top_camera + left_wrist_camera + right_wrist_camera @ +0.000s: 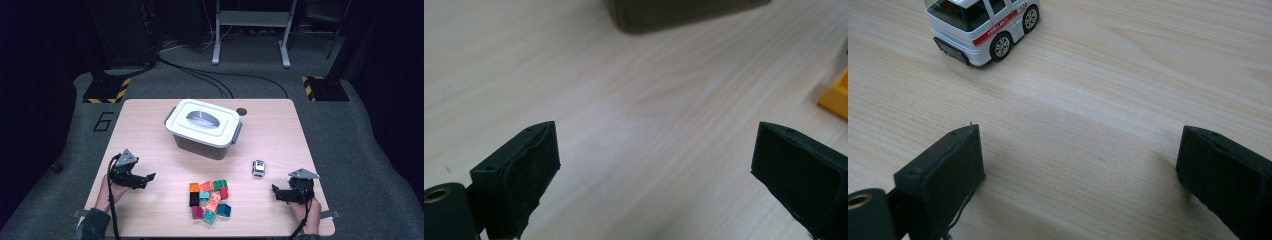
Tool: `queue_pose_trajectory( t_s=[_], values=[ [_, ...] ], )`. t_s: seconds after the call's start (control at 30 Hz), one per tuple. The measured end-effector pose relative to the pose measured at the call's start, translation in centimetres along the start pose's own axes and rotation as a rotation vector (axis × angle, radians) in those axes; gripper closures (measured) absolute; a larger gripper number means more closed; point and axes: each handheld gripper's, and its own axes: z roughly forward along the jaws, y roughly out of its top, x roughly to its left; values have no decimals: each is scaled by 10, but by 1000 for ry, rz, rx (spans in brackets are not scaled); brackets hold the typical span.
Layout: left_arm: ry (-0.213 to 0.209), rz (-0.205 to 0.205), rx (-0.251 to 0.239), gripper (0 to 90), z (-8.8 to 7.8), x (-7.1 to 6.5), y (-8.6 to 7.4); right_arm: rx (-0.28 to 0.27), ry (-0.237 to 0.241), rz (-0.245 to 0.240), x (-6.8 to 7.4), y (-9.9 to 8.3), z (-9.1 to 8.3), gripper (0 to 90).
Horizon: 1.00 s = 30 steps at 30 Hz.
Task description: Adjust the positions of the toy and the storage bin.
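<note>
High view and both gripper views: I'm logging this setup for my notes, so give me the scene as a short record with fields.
table: light wood
box: white lid with grey handle, lid on, far centre
blocks: coloured cluster, near centre
toy ambulance: white with red stripe, right of the blocks
left tool: jaws wide apart, nothing between them
right tool: jaws wide apart, nothing between them, near the ambulance

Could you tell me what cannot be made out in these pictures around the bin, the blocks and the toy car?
- Bin contents: high view, hidden by its closed white lid.
- Blocks: high view, too small to count reliably; in the left gripper view, one orange corner, cut off by the right edge.
- Toy ambulance: right gripper view, roof and front cut off by the top edge; lettering too small.
</note>
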Motion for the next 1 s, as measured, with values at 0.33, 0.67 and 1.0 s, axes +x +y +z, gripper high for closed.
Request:
queue_pose_trajectory(
  t_s=[0.33, 0.67, 1.0],
  values=[
    [-40, 100, -70, 66, -1, 10, 64, -3, 3, -5, 0, 0, 0, 47],
    [-68, 160, -83, 69, 22, 18, 119, -2, 4, 1, 0, 0, 0, 49],
    [-113, 229, -92, 71, 48, 12, 159, -2, 4, 1, 0, 0, 0, 50]
  ],
)
